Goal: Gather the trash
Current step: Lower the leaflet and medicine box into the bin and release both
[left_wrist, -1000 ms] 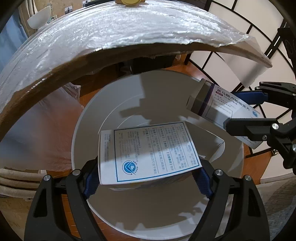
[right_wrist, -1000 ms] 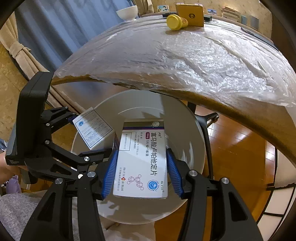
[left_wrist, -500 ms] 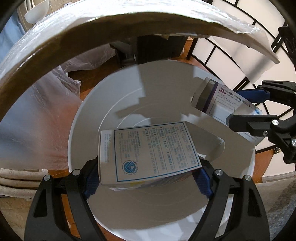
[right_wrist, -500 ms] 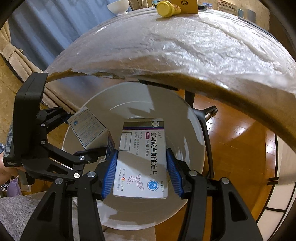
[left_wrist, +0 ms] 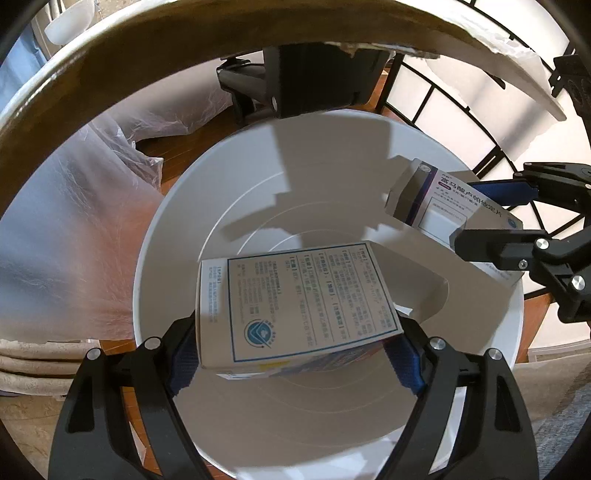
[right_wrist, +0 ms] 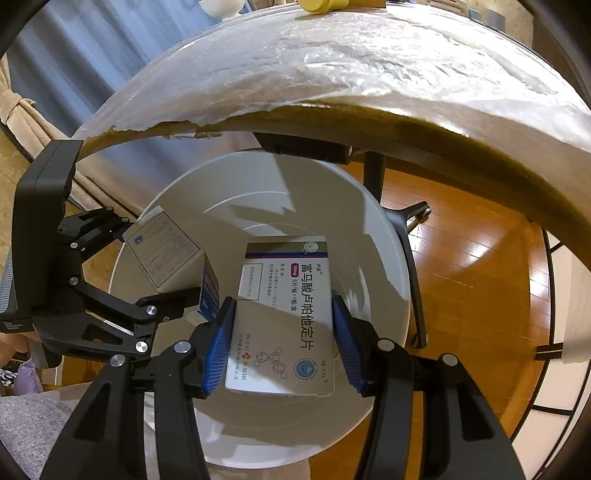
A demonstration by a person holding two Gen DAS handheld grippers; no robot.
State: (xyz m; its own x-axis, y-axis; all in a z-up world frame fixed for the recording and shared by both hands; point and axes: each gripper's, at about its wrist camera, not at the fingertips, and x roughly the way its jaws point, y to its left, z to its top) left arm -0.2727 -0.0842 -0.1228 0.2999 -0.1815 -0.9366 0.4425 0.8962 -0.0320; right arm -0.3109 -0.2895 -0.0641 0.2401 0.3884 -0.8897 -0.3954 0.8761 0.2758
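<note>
My left gripper [left_wrist: 295,350] is shut on a white medicine box with blue print [left_wrist: 295,302] and holds it over the mouth of a round white bin [left_wrist: 177,206]. My right gripper [right_wrist: 282,343] is shut on a second white medicine box with a purple stripe [right_wrist: 284,306], also over the bin [right_wrist: 384,258]. In the left wrist view the right gripper [left_wrist: 495,229] and its box [left_wrist: 443,206] are at the bin's right rim. In the right wrist view the left gripper [right_wrist: 122,273] and its box [right_wrist: 166,251] are at the left rim. The bin looks empty inside.
A round table edge wrapped in plastic film [right_wrist: 369,74] overhangs the bin. On it sit a yellow object [right_wrist: 317,4] and a white bowl [right_wrist: 221,5]. Black table legs [right_wrist: 410,258] stand beside the bin on a wood floor [right_wrist: 472,258]. Plastic sheeting [left_wrist: 74,221] hangs at left.
Both grippers have moved lower toward the bin with their boxes held. The bin now fills more of both views and the table edge has risen in frame.
</note>
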